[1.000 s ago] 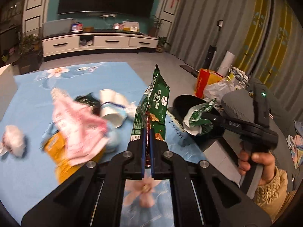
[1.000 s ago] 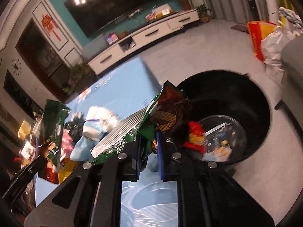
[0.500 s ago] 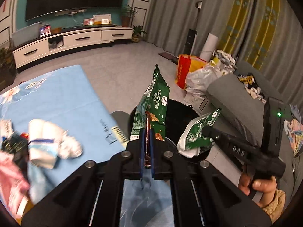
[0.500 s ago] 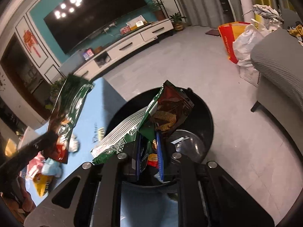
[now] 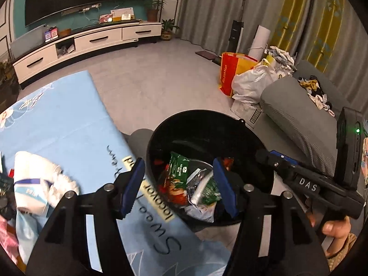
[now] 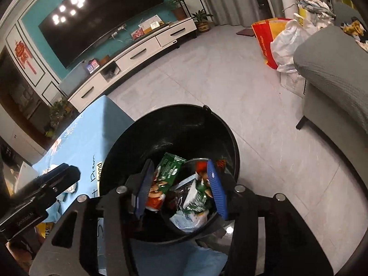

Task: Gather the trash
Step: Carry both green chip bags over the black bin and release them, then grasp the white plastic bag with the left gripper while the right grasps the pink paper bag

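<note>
A black trash bin [image 5: 202, 124] stands on the floor beside the table; it also shows in the right wrist view [image 6: 174, 124]. Green snack wrappers [image 5: 179, 168] [image 6: 169, 168] lie inside it among other wrappers. My left gripper [image 5: 179, 188] is open and empty above the bin's near rim. My right gripper [image 6: 181, 186] is open and empty over the bin. The right gripper also shows in the left wrist view [image 5: 306, 181], at the bin's right side. The left gripper's body shows at the left of the right wrist view [image 6: 43, 188].
The table has a light blue cloth [image 5: 64, 119] with crumpled white tissue [image 5: 39, 179] and more trash at its left. A grey sofa [image 5: 299, 110], a red-yellow bag [image 5: 232, 69] and white bags [image 5: 255, 80] stand on the floor right of the bin.
Both grippers have opened and let go of their green wrappers, which now lie in the bin. Both have moved to above the bin.
</note>
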### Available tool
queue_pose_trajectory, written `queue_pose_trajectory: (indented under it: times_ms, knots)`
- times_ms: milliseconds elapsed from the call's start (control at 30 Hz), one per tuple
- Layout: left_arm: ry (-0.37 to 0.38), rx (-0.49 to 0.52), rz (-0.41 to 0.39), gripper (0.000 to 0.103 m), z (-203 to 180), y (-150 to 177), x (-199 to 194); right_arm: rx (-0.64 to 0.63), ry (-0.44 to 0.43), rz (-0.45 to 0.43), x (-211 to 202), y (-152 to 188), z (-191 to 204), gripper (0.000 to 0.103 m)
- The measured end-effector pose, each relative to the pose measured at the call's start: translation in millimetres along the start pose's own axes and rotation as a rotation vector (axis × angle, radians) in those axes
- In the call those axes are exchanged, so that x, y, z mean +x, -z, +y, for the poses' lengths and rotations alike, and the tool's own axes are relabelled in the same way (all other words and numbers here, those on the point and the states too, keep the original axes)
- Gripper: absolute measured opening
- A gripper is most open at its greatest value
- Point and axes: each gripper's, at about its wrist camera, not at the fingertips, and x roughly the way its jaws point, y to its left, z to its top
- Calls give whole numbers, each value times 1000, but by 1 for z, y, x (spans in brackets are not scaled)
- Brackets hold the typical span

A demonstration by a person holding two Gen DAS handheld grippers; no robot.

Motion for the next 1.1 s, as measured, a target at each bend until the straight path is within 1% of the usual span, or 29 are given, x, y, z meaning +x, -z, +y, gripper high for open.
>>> queue_pose_trajectory:
  times_ms: [133,333,533,633,767,800,833,867,933,1067,1100]
  knots:
    - [-5,-29,-10,68,8,16,-18,11,-7,22,-8,11,0,51]
    - [-14,-83,-21,70,23,46,-52,-15,-16,60,-19,29,12,54]
    - [-27,-125,-60,71,40,78,-105,-90,-52,109,-26,51,45,54]
    - [-46,-148,-84,72,53,99,-134,-142,-81,133,-28,61,70,54]
    - [-127,-214,-103,72,87,132,-170,-229,-132,154,-33,74,106,54]
    - [-165,-253,-109,72,102,145,-182,-254,-150,159,-34,78,116,54]
    - [-188,-277,-112,72,115,150,-189,-279,-167,165,-35,81,126,54]
    - [-235,-320,-115,72,131,163,-199,-302,-180,168,-36,85,136,54]
    - [-294,-379,-113,72,152,181,-211,-353,-211,179,-38,94,155,54]
    - [-387,-520,-107,72,197,218,-233,-455,-283,208,-37,111,199,54]
    - [-396,-538,-107,72,204,223,-236,-480,-298,216,-35,116,213,54]
